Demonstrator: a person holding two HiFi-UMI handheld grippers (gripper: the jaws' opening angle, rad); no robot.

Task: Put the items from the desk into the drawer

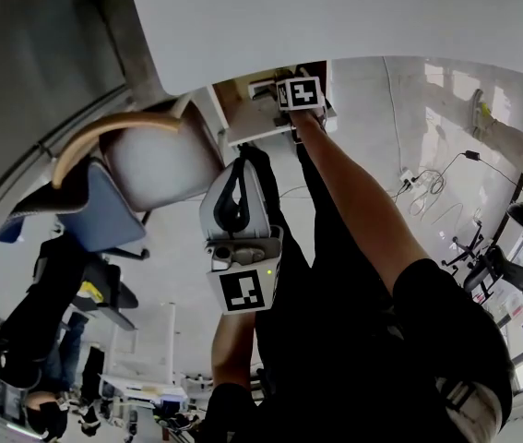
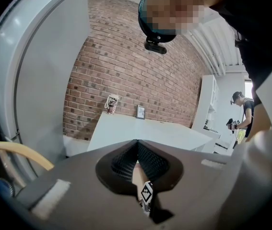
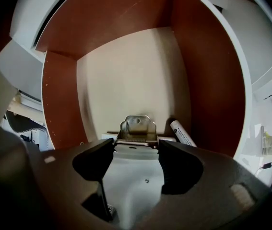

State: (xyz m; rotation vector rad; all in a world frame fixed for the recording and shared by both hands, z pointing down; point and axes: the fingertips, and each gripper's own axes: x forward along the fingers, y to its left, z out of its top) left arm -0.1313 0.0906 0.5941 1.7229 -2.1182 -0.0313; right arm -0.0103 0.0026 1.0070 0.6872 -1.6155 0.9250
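Only the right gripper view looks inside the drawer [image 3: 126, 75]: right gripper [image 3: 136, 146] is clamped on a white metal-fronted item [image 3: 133, 176], with a white tube [image 3: 182, 133] beside it. Left gripper [image 2: 136, 143] has its jaws together, empty, facing a brick wall [image 2: 126, 66].

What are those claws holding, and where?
The right gripper clamps a white stapler-like item by its sides, behind its metal end; the left gripper holds nothing.

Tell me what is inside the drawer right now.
Inside the drawer, a white marker-like tube lies by the right wall. The right tongs hold a white item with a metal end above the beige floor. The tongs hide the drawer's near part.
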